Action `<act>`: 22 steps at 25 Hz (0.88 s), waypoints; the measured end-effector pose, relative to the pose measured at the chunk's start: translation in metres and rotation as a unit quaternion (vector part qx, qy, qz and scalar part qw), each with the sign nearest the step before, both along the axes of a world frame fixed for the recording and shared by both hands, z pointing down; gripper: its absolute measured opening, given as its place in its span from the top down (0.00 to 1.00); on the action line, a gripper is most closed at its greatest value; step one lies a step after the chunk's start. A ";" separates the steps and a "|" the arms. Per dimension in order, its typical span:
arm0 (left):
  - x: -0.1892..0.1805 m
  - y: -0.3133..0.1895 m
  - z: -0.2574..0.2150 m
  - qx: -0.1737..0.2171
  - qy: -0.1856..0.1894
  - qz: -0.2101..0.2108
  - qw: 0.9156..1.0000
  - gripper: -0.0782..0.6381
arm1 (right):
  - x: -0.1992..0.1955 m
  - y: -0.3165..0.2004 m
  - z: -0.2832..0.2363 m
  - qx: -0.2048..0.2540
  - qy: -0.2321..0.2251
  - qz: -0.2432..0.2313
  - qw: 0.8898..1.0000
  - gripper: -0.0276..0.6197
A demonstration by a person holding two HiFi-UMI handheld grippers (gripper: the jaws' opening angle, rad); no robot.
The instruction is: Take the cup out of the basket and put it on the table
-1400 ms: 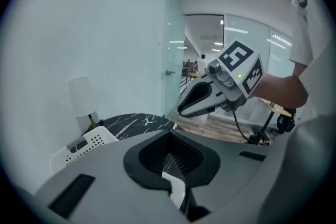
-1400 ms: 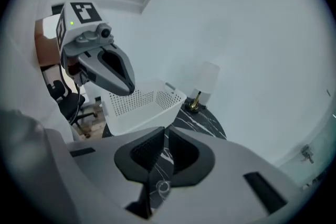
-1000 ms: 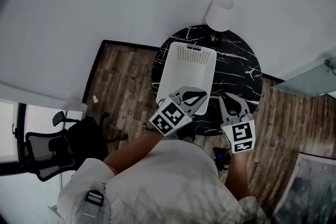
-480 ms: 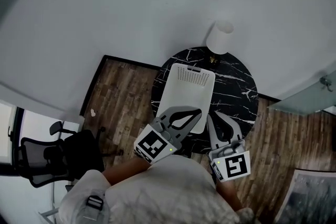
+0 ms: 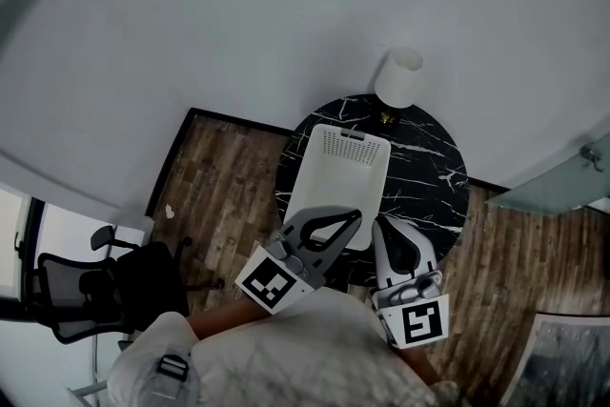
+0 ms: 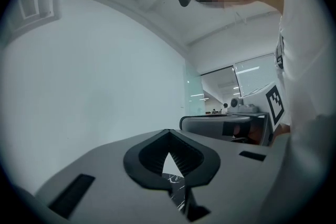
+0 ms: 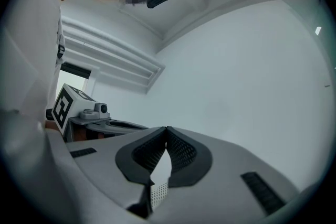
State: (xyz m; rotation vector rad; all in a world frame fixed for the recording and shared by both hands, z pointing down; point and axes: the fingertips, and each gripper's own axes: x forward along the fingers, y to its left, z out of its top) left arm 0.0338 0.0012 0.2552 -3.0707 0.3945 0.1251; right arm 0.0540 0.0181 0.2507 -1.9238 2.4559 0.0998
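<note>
Left claw (image 5: 355,216) and right claw (image 5: 386,226) are both pressed together and empty. If they reach in like this, they could push the basket (image 5: 348,143) across the table (image 5: 431,169).

Head view: round desk (image 5: 440,169) sits right of centre, up against the wall (image 5: 286,5), which fills the upper frame. Basket (image 5: 338,172) lies on the desk's left half, long axis running top to bottom of the frame. Table lamp (image 5: 398,78) stands at the desk's upper edge, just above the basket's top end. Left tool (image 5: 356,215) is over the basket's lower end. Right tool (image 5: 383,226) is just right of it, beside the basket's lower right corner. Office chair (image 5: 86,286) is at lower left on the floor (image 5: 229,167), well apart from the desk.
</note>
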 end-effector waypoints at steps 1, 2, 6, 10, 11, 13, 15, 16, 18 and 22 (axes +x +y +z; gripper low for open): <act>0.001 0.001 0.000 -0.002 0.002 0.001 1.000 0.88 | 0.001 0.000 0.001 -0.001 0.000 0.002 1.000 0.94; 0.001 0.002 0.000 -0.005 0.003 0.003 1.000 0.88 | 0.001 0.000 0.001 -0.001 0.000 0.004 1.000 0.95; 0.002 0.005 0.002 -0.012 0.002 0.008 1.000 0.88 | 0.005 0.000 0.001 -0.001 0.001 0.017 1.000 0.95; 0.001 0.001 0.001 -0.012 0.006 0.005 1.000 0.88 | 0.004 -0.002 0.003 -0.005 0.001 0.018 1.000 0.95; 0.000 0.000 0.001 -0.013 0.005 0.005 1.000 0.88 | 0.004 -0.003 0.003 -0.005 0.001 0.018 1.000 0.95; 0.000 -0.001 0.002 -0.015 0.002 0.004 1.000 0.88 | 0.004 -0.003 0.003 -0.005 -0.001 0.018 1.000 0.95; 0.001 -0.001 0.003 -0.017 0.003 0.004 1.000 0.88 | 0.004 -0.003 0.004 -0.004 -0.002 0.019 1.000 0.95; 0.001 -0.001 0.002 -0.016 0.004 0.004 1.000 0.88 | 0.004 -0.003 0.004 -0.004 -0.003 0.019 1.000 0.95; 0.000 -0.001 0.002 -0.010 0.003 0.005 1.000 0.88 | 0.003 -0.003 0.004 -0.003 -0.001 0.019 1.000 0.95; 0.000 -0.001 0.005 -0.013 -0.003 0.008 1.000 0.88 | 0.002 -0.004 0.006 -0.005 0.001 0.021 1.000 0.95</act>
